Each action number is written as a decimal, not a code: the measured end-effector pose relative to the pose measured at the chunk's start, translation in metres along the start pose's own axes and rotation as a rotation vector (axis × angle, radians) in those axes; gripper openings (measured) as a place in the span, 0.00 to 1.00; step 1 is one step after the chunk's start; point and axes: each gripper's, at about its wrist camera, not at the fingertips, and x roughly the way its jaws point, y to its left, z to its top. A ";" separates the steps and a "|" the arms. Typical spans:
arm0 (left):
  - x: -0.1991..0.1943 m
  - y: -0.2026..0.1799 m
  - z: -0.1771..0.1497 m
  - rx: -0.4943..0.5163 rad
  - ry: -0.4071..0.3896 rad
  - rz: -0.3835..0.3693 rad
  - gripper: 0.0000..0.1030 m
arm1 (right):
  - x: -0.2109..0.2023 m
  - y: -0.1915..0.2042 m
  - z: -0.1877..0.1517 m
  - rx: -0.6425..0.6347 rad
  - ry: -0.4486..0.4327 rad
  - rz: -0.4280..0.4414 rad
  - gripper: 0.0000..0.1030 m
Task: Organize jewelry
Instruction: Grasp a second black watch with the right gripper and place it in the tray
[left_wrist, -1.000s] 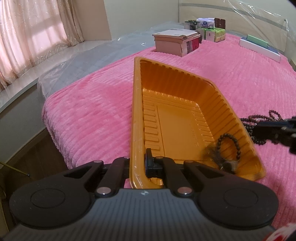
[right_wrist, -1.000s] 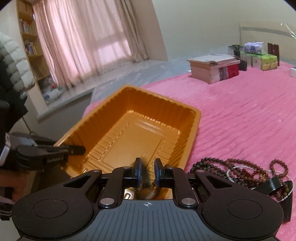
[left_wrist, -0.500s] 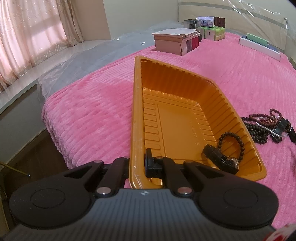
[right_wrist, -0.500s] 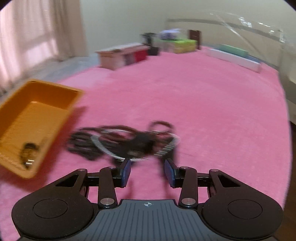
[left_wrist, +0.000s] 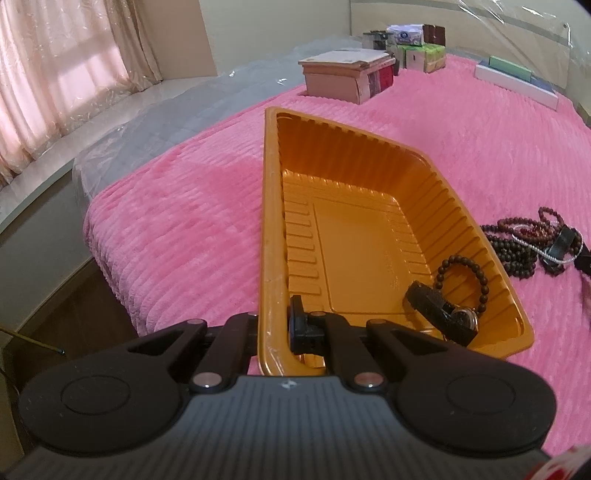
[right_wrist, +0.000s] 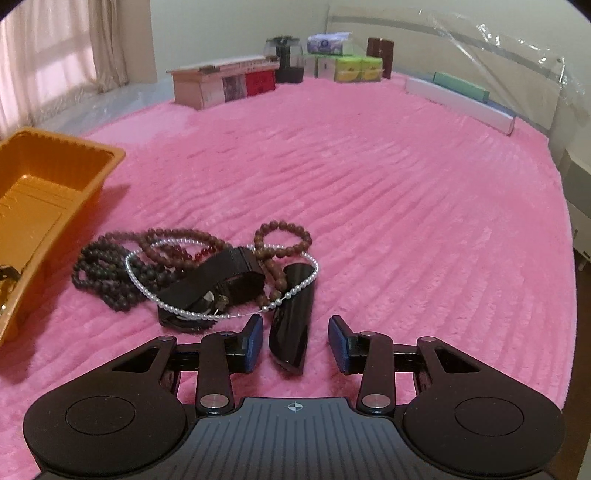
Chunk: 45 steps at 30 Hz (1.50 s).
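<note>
The pink bed (right_wrist: 369, 192) carried everything, with the orange tray (left_wrist: 271, 229) lying at its near corner. The left gripper (left_wrist: 275, 325) had its fingers clamped on the tray's near rim, pinning it in place; a bead bracelet (left_wrist: 463, 280) and a black watch (left_wrist: 439, 314) already lay inside, at about four o'clock from those fingers. The remaining jewelry pile (right_wrist: 192, 266) sat on the bed just beside the tray's right wall. The right gripper (right_wrist: 295, 341) was by far the nearer to it. Its fingers stood partly apart, empty, having just been opening. Between them, touching neither, lay the near end of a glossy black bar (right_wrist: 291, 321), its long axis running toward twelve o'clock, under a pearl strand (right_wrist: 295, 291). The rest of the pile lay at eleven o'clock.
</note>
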 end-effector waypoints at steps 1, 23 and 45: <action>0.000 0.000 0.000 0.005 0.003 -0.001 0.02 | 0.001 0.000 0.000 -0.002 0.003 -0.002 0.37; 0.007 -0.005 0.008 0.137 0.066 -0.010 0.03 | -0.058 -0.020 -0.013 0.155 -0.020 0.026 0.21; 0.006 -0.006 0.007 0.128 0.062 -0.010 0.03 | -0.048 0.142 0.034 -0.048 -0.049 0.531 0.21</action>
